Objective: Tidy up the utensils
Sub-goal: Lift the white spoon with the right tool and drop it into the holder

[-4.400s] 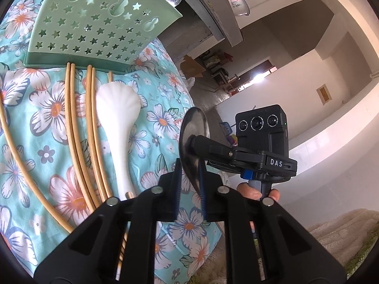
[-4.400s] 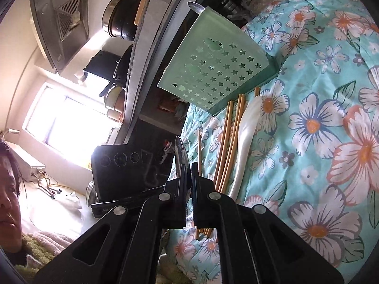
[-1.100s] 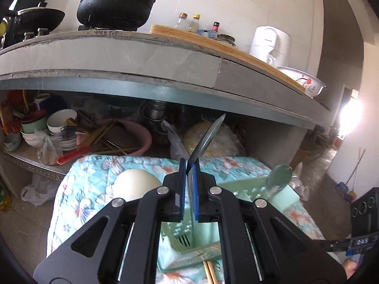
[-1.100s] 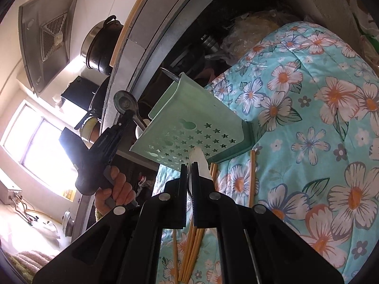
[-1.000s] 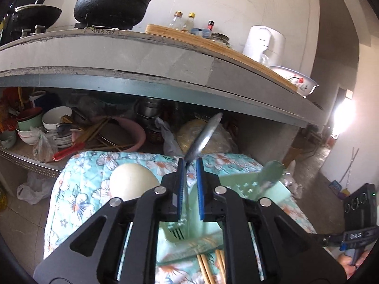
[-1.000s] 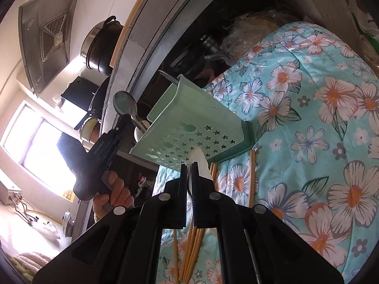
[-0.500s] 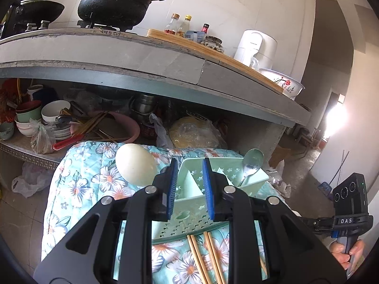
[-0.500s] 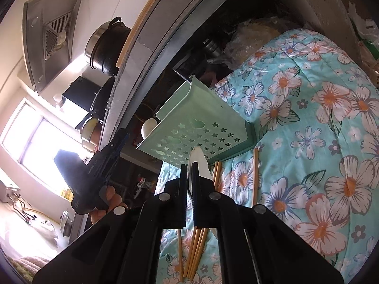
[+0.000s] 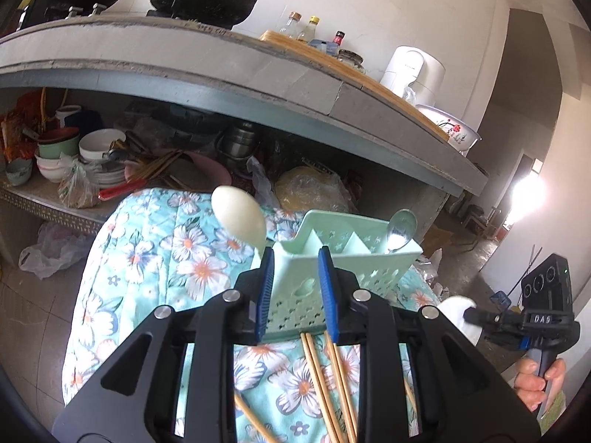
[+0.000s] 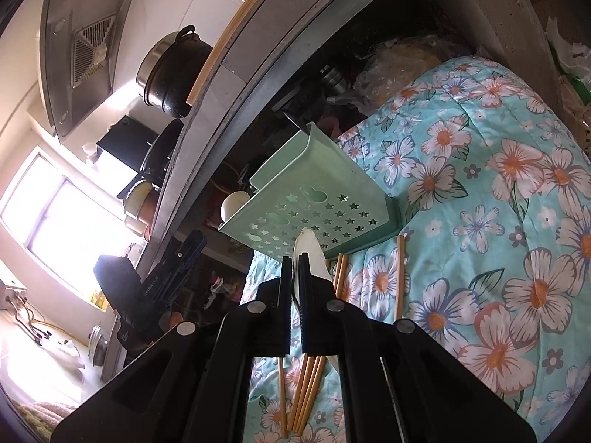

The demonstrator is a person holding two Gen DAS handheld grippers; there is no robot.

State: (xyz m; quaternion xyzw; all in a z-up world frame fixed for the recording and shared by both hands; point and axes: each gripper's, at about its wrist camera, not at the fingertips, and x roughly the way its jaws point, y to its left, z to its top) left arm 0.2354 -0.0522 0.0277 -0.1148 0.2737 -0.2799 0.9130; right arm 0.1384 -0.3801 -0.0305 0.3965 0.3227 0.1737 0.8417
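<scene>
A mint-green utensil caddy with star cut-outs stands on the flowered cloth. A metal spoon stands in its right compartment, and a cream ladle sticks up at its left end. My left gripper is just in front of the caddy. Its jaws are opening and nothing is between the blue pads. My right gripper is shut on a white spoon, which points at the caddy. In the left wrist view the right gripper is at the far right with the white spoon.
Several wooden chopsticks lie on the cloth in front of the caddy, and in the right wrist view the chopsticks lie under my fingers. A concrete counter overhangs behind, with a shelf of bowls beneath it. A hand holds the right gripper.
The left gripper let go of the metal spoon, which now stands in the caddy, then spread its jaws and drew back. The right gripper kept its hold on the white spoon.
</scene>
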